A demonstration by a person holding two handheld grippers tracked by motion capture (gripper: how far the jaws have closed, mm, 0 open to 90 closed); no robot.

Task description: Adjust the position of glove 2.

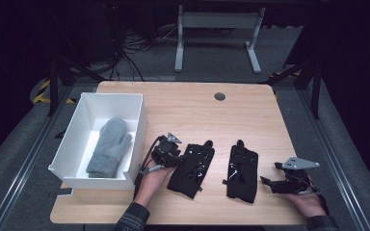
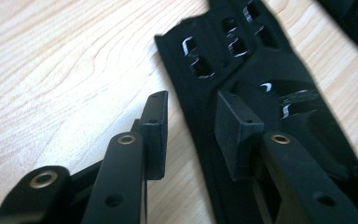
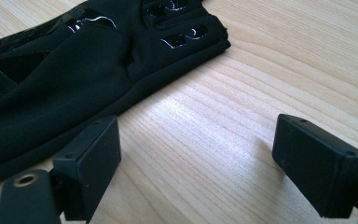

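Note:
Two black gloves lie flat near the table's front. My left gripper (image 1: 173,156) stands open at the left edge of the left black glove (image 1: 192,166). In the left gripper view the gripper (image 2: 193,105) straddles that edge, with one jaw over the glove (image 2: 298,70) and the other over bare wood. The right black glove (image 1: 242,168) lies beside it. Just to its right my right gripper (image 1: 266,182) is low over the table. In the right gripper view this gripper (image 3: 196,135) is wide open over bare wood, with the glove (image 3: 65,70) to the upper left.
A white box (image 1: 111,97) stands at the table's left with a grey mitten (image 1: 108,147) lying in it. The wooden table (image 1: 197,113) has a round cable hole (image 1: 219,96) near its far edge. A desk frame and cables sit on the floor beyond.

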